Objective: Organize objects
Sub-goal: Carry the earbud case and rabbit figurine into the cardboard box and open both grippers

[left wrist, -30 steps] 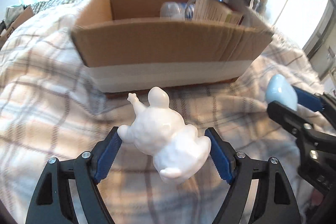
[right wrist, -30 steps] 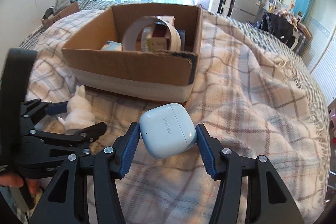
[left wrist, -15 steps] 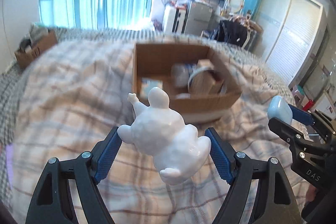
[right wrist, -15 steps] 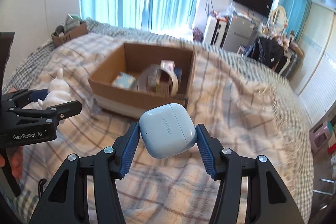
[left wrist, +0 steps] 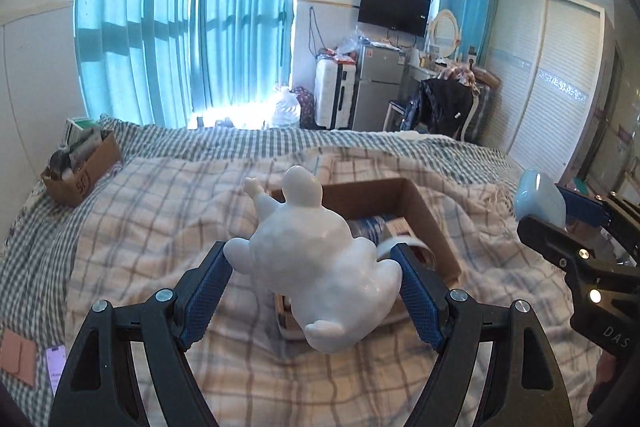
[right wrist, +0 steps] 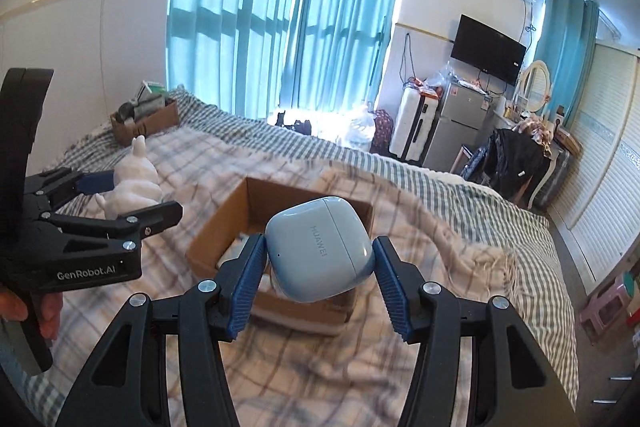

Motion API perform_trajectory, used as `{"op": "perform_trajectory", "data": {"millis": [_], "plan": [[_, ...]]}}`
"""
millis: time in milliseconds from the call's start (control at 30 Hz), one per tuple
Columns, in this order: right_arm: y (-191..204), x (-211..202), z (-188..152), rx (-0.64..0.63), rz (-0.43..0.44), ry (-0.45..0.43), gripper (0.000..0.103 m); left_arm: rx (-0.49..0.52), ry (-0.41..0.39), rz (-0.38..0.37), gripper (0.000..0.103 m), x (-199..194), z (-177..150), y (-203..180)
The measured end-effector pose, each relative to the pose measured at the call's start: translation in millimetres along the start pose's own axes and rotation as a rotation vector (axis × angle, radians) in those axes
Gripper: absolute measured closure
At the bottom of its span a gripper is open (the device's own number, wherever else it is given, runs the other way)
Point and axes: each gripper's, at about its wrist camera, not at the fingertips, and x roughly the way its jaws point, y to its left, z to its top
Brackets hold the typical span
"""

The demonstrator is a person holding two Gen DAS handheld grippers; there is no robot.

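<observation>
**Both tools loaded above the box**

I see the bed [left wrist: 140,211] filling the ground under both tools, spread with a checked blanket [right wrist: 320,367]. On it, ahead of and below my left tool [left wrist: 314,273], sits the open cardboard box [left wrist: 420,211]; from my right tool [right wrist: 320,261] it lies straight ahead and below, partly hidden by what I hold. Inside it I make out a bottle [left wrist: 370,225] and a roll of white band, the rest too hidden to name. A second, smaller box [left wrist: 78,173] stands far off to the left of my left tool, near the bed's edge by the curtains [right wrist: 288,11].

My left tool is clamped on the white rabbit [left wrist: 312,259], both blue pads pressed to its flanks, ears pointing away from me toward the box. The rabbit hangs clear of the blanket. In the right view the same tool shows at the left edge, a hand [right wrist: 24,311] around its grip, the rabbit between its fingers.

My right tool grips the pale blue earbud case [right wrist: 320,247], lettering up and lid end away from me. The left pad presses its side; at the right pad I cannot tell whether it touches. The case is off the blanket, in front of the box's near wall. In the left view it shows at the right edge.
</observation>
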Motion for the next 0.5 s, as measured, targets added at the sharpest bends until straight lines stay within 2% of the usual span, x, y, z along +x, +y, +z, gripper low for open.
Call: {"op": "perform_trajectory", "data": {"millis": [300, 500], "plan": [[-20.0, 57.2, 51.7, 0.022, 0.005, -0.025, 0.049, 0.057, -0.026, 0.009, 0.021, 51.2, 37.3, -2.5], [-20.8, 119.5, 60.6, 0.024, 0.025, 0.035, 0.049, 0.089, 0.016, 0.013, 0.021, 101.4, 35.5, -9.3]]}}
